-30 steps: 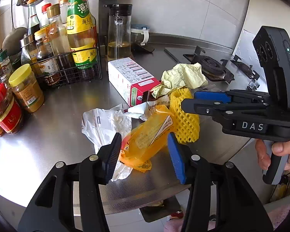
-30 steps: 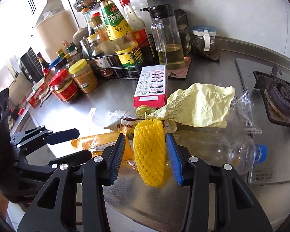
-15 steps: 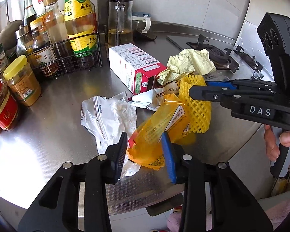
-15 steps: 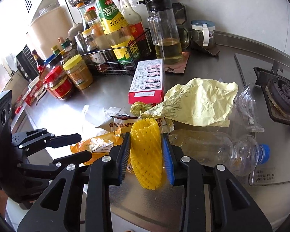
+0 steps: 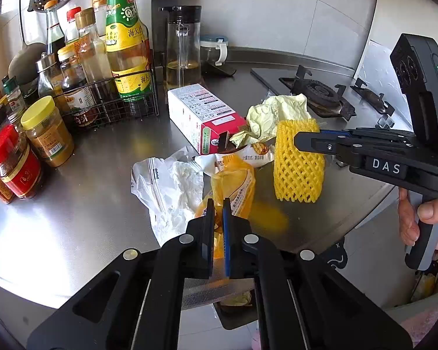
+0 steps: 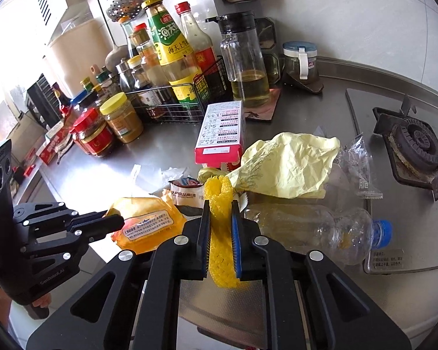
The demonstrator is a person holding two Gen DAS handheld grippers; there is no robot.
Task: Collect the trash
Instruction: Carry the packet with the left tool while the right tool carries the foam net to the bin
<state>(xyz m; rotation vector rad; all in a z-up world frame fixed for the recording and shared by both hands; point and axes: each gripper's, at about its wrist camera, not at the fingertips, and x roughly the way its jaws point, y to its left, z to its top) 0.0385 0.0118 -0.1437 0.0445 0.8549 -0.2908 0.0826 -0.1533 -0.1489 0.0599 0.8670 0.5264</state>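
Note:
Trash lies in a heap on the steel counter [image 5: 73, 204]. My left gripper [image 5: 218, 204] is shut on an orange snack wrapper [image 5: 233, 186], also seen in the right wrist view [image 6: 149, 227]. My right gripper [image 6: 221, 207] is shut on a yellow foam fruit net [image 6: 219, 192], which shows in the left wrist view [image 5: 299, 163] held by that gripper [image 5: 297, 140]. A white plastic bag [image 5: 166, 186], a crumpled pale yellow paper [image 6: 286, 166], a white snack wrapper [image 6: 184, 194], a red and white carton [image 6: 222, 131] and an empty clear bottle [image 6: 315, 230] lie around them.
A wire rack of sauce bottles [image 5: 111, 67] and several jars [image 5: 46, 134] stand at the back left. A glass oil jug [image 6: 245, 64] stands behind the carton. A gas burner [image 6: 414, 145] is at the right. The counter's front edge is just below both grippers.
Both grippers have closed: the left one on the orange wrapper, the right one on the yellow foam net, squeezing it narrow. The wrapper now stands more upright.

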